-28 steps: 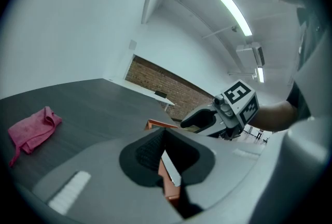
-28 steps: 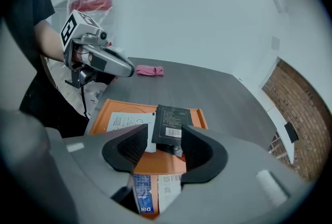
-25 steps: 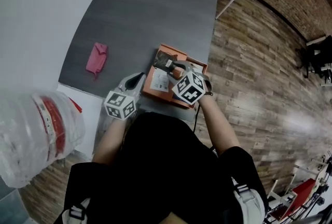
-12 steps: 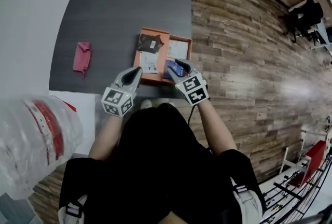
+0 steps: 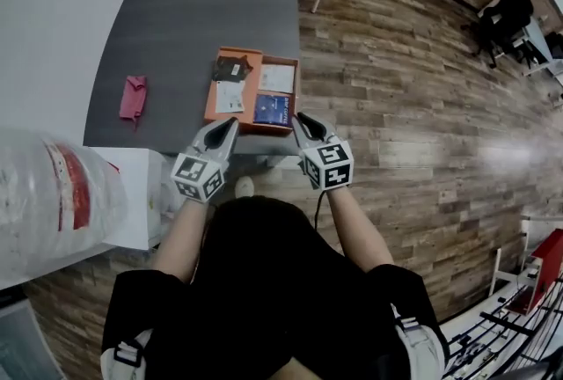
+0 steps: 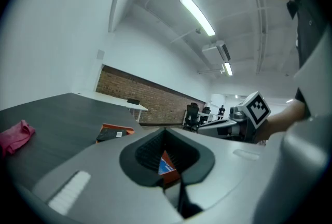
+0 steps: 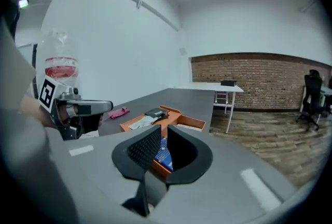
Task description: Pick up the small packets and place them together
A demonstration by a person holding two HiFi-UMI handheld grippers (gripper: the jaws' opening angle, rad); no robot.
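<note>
All 4 small packets lie together in the orange tray (image 5: 211, 110) on the grey table (image 5: 193, 9): a dark packet (image 5: 231, 68) far left, 2 pale packets (image 5: 227, 97), and the blue packet (image 5: 273, 110) in the near right corner. Both grippers stand just short of the tray's near wall, empty. The left gripper (image 5: 231, 122) is clenched, tips meeting. The right gripper (image 5: 302, 117) has just been closing on nothing (a slim gap remains). The blue packet lies straight ahead of the right gripper, the nearer one, its long side seemingly along that wall.
</note>
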